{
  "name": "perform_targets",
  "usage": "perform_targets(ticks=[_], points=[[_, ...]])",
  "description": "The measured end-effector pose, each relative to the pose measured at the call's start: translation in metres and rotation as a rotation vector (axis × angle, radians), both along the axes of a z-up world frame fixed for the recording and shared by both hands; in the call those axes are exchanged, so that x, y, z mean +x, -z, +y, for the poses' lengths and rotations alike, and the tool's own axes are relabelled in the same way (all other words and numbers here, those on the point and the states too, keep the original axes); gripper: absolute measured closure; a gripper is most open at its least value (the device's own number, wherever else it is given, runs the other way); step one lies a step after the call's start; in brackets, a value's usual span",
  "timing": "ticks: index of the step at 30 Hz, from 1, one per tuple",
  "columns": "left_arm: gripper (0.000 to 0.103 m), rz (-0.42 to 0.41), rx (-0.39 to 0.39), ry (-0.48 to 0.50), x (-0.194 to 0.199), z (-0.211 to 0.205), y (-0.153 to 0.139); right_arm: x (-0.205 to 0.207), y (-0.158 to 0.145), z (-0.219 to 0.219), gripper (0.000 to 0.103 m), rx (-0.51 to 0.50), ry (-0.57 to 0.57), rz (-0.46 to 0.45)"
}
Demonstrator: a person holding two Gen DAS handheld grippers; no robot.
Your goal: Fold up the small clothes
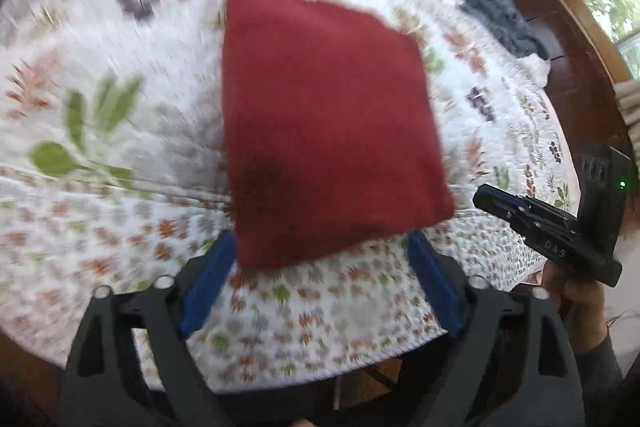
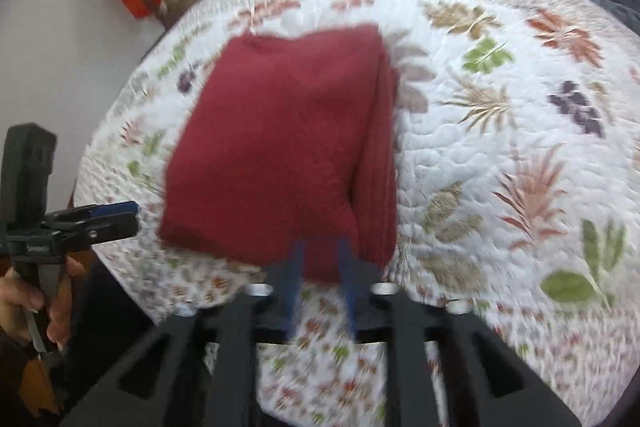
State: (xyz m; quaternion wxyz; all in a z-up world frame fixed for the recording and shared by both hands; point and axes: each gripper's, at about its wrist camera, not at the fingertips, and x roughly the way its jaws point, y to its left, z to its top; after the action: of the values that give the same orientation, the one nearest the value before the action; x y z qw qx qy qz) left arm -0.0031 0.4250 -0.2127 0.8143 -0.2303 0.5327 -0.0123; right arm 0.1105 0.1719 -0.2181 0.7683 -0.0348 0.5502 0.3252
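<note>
- The folded dark-red garment (image 1: 328, 115) lies flat on the leaf-print quilt (image 1: 120, 131), a compact stack of several layers; in the right wrist view the same red garment (image 2: 280, 151) shows its layered fold edges along the side nearer the big leaf prints; the frames are motion-blurred, so the kind of garment cannot be told.
- The left gripper (image 1: 320, 283) has its blue-padded fingers (image 1: 208, 283) spread wide; both tips sit at the near edge of the red garment, one just beside each near corner; nothing lies between them but the quilt; whether the tips touch the cloth cannot be told through the blur.
- The right gripper (image 2: 320, 287) has its blue fingers (image 2: 294, 287) drawn fairly close, though a narrow gap stays between them; their tips reach the near edge of the red garment; whether they pinch a fold of it or merely rest against it cannot be told.
- From the left wrist view the right gripper (image 1: 486, 201) hangs off to the side of the red garment, above the quilt's edge, held by a hand (image 1: 576, 291); its fingers look nearly together there.
- From the right wrist view the left gripper (image 2: 134, 215) appears at the other side of the garment, gripped by a hand (image 2: 36, 303).
- A dark grey knitted cloth (image 1: 500, 15) lies bunched at the far edge of the quilt, well apart from the red garment.
</note>
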Motion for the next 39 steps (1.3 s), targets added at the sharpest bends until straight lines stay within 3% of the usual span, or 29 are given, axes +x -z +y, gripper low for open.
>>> perform_targets(ticks=[1,2,4,6,7,8,11,14,19,23,28,39], points=[[0.007,-0.017,0.044,-0.008,-0.012,-0.004,-0.014,-0.008,-0.008,-0.004,0.047,-0.003,0.017,-0.010],[0.006,-0.038,0.095,-0.013,-0.022,-0.008,-0.028,-0.016,-0.017,-0.009,0.037,-0.008,0.038,-0.023],[0.003,-0.094,0.244,-0.012,-0.051,-0.027,-0.063,-0.043,-0.037,-0.018,0.028,-0.028,0.068,-0.058],[0.003,-0.130,0.322,-0.014,-0.071,-0.039,-0.090,-0.073,-0.062,-0.023,0.015,-0.097,0.129,-0.135],[0.003,-0.144,0.363,-0.030,-0.084,-0.045,-0.105,-0.086,-0.073,-0.028,0.003,-0.135,0.159,-0.176],[0.003,-0.151,0.389,-0.044,-0.088,-0.049,-0.116,-0.106,-0.092,-0.030,0.004,-0.174,0.200,-0.249],[0.003,-0.132,0.479,-0.084,-0.116,-0.066,-0.152,-0.139,-0.130,-0.039,0.004,-0.182,0.272,-0.349],[0.003,-0.172,0.448,-0.075,-0.139,-0.072,-0.183,-0.167,-0.169,-0.047,0.004,-0.101,0.274,-0.340],[0.003,-0.190,0.504,-0.092,-0.173,-0.086,-0.230,-0.205,-0.226,-0.045,0.004,-0.093,0.242,-0.386],[0.003,-0.187,0.486,-0.106,-0.192,-0.092,-0.247,-0.233,-0.260,-0.045,0.004,-0.099,0.259,-0.437],[0.003,-0.180,0.487,-0.127,-0.206,-0.093,-0.249,-0.252,-0.273,-0.040,0.004,-0.141,0.265,-0.468],[0.003,-0.159,0.474,-0.107,-0.194,-0.093,-0.240,-0.243,-0.264,-0.032,0.004,-0.156,0.274,-0.411]])
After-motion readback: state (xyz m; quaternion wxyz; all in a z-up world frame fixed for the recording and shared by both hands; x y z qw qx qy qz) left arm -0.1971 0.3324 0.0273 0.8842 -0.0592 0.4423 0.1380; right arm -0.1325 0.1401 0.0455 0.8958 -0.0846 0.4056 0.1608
